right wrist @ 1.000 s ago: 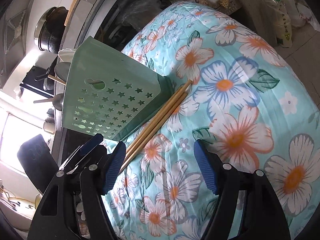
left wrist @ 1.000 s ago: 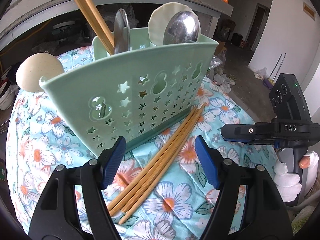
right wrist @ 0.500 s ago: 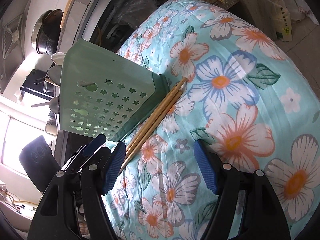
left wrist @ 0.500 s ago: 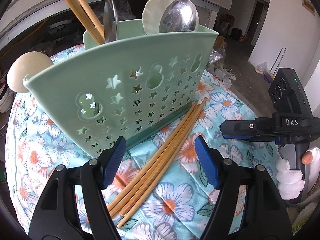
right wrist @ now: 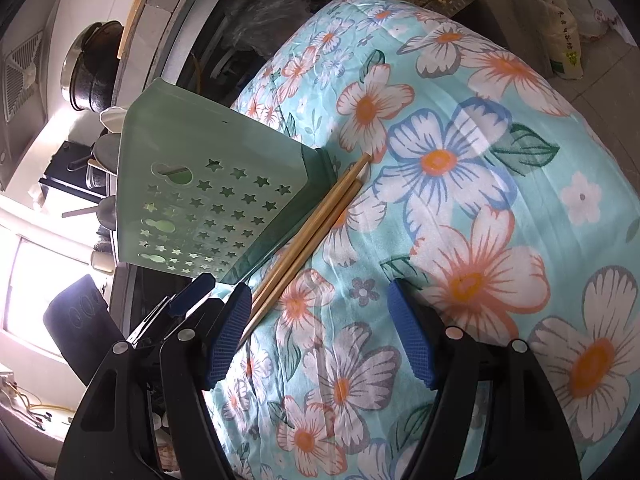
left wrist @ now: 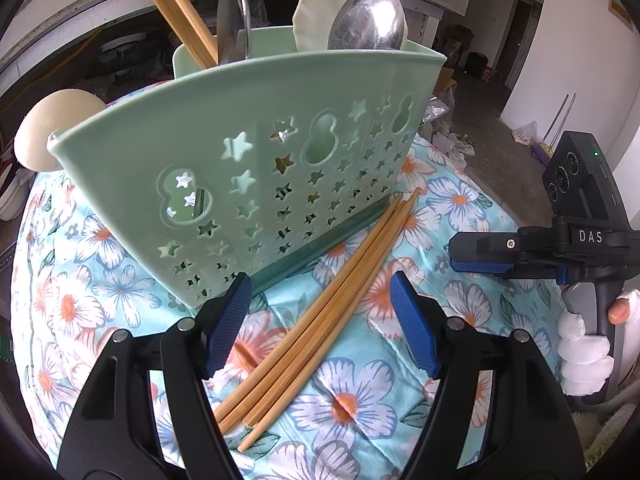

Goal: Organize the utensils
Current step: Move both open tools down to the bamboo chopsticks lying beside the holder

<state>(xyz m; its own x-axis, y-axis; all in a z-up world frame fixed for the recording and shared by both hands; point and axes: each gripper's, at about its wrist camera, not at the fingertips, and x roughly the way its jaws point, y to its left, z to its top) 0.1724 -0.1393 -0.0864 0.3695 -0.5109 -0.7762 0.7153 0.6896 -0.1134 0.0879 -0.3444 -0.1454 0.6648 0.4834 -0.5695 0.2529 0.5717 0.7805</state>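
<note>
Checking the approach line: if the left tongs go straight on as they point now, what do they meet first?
Most likely the loose chopsticks lying on the floral cloth: they run right between the open left tongs. The green utensil holder stands just beyond; depth is hard to judge.

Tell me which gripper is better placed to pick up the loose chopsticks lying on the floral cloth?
Left. The loose chopsticks run between the open left gripper fingers, beside the green holder. The right gripper, also open, has only cloth between its fingers; the chopsticks pass outside its left finger.
</note>
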